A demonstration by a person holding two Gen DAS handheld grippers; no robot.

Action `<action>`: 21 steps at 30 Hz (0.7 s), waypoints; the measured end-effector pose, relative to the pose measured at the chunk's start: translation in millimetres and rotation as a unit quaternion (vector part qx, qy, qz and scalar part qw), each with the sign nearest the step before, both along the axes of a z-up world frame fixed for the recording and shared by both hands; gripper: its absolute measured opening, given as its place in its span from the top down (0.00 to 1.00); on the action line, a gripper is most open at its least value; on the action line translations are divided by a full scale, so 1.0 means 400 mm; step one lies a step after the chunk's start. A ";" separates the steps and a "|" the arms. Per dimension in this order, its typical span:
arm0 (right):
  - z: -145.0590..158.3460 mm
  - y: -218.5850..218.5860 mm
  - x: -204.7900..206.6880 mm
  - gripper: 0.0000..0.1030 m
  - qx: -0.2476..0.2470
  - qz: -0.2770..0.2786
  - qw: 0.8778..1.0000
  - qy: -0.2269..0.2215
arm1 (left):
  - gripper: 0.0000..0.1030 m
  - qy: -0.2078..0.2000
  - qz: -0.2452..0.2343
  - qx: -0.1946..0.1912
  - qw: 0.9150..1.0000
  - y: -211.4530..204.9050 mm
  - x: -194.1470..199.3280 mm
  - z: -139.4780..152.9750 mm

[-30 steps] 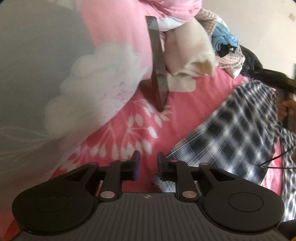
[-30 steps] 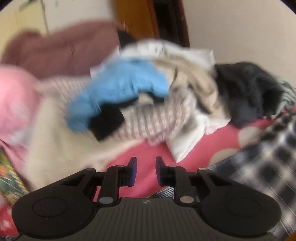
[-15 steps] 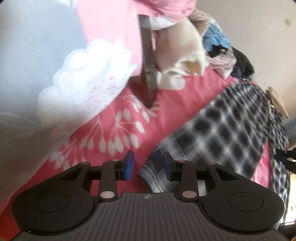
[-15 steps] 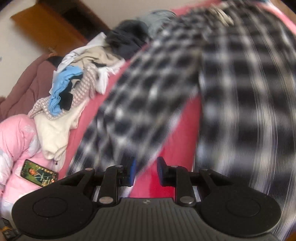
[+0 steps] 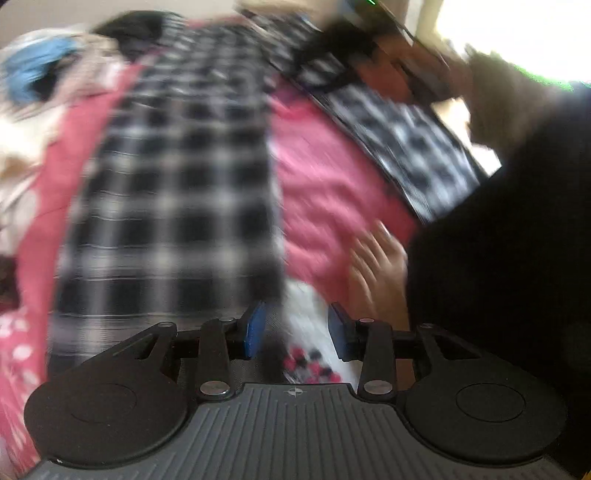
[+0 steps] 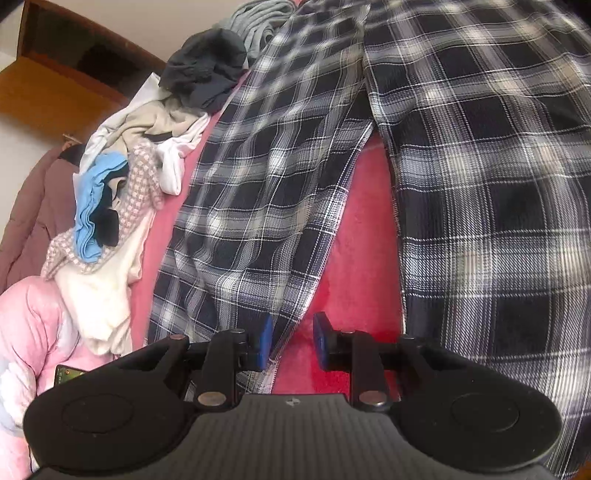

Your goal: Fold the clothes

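Black-and-white plaid trousers lie spread on a pink bed sheet, legs apart. In the blurred left wrist view one plaid leg runs up the middle and the other leg lies at the right. My left gripper is open and empty, just above the hem of the near leg. My right gripper is open, hovering at the inner edge of the left trouser leg, nothing between its pads.
A pile of unfolded clothes lies along the left of the bed, with a dark garment and a grey one further back. A pink quilt is at lower left. A bare foot and dark-clothed leg rest at the right.
Both grippers swung from the clothes pile and pillow side over to the plaid trousers. The left gripper's jaws have opened wider. The right view has steadied over the trouser legs.
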State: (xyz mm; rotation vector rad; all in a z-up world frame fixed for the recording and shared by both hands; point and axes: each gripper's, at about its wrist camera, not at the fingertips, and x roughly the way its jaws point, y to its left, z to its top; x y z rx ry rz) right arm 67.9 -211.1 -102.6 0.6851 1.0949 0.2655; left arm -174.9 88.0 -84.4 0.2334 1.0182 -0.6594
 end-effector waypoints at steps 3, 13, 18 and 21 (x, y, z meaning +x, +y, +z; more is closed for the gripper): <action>-0.009 -0.005 0.002 0.75 0.005 0.002 1.000 0.003 | 0.64 0.001 -0.008 0.044 0.999 -0.012 -0.025 -0.037; 0.016 0.018 -0.026 0.75 -0.007 0.053 0.997 -0.047 | 0.64 -0.010 0.055 0.080 0.995 0.034 -0.062 -0.054; 0.031 0.117 -0.108 0.69 0.054 0.214 0.975 -0.026 | 0.72 -0.028 0.084 0.081 0.993 0.046 -0.047 -0.049; -0.025 0.202 -0.181 0.67 0.099 0.294 0.950 0.042 | 0.75 -0.024 0.131 0.057 0.989 0.082 -0.038 -0.043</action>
